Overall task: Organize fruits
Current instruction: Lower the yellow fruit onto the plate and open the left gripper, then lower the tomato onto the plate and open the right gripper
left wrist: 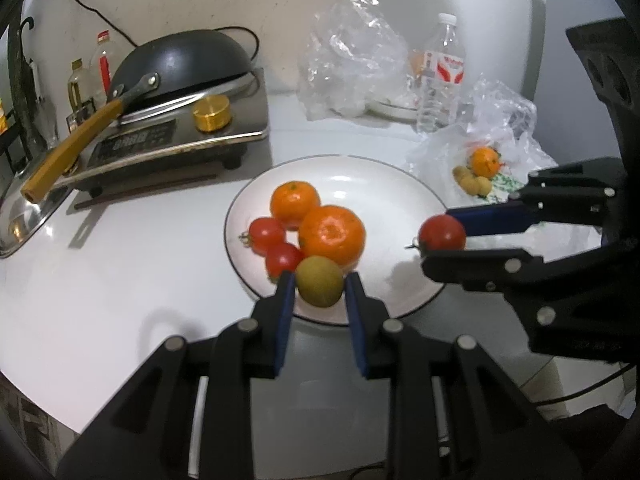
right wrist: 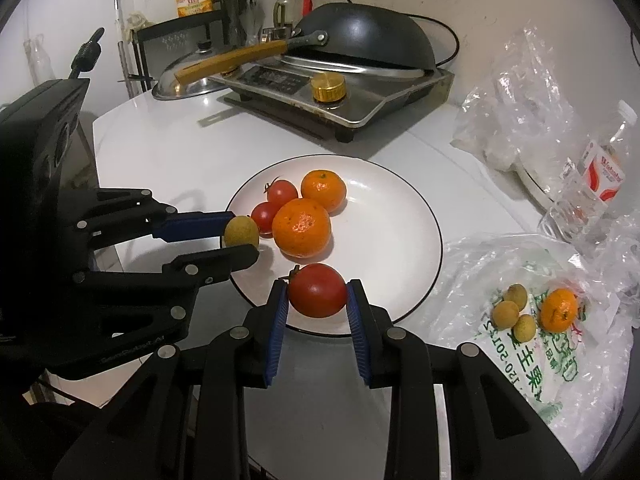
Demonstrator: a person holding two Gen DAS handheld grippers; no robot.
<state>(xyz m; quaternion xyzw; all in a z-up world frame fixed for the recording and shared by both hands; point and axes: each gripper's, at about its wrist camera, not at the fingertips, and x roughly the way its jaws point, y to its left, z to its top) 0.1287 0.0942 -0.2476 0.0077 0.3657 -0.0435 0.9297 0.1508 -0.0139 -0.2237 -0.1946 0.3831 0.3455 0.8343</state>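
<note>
The left gripper (left wrist: 320, 286) is clamping a longan (left wrist: 320, 286) and the right gripper (right wrist: 318, 296) a tomato (right wrist: 318, 296), both over the plate's (right wrist: 400, 216) near rim. Four fruits are sitting there; more are waiting on the bag (right wrist: 532, 308) at the counter's right edge.

The white plastic bag (right wrist: 532, 364) at near right carries green Chinese print and the digits "150.501.2"; the water bottle's (right wrist: 600, 176) red-and-white label text is blurred.
</note>
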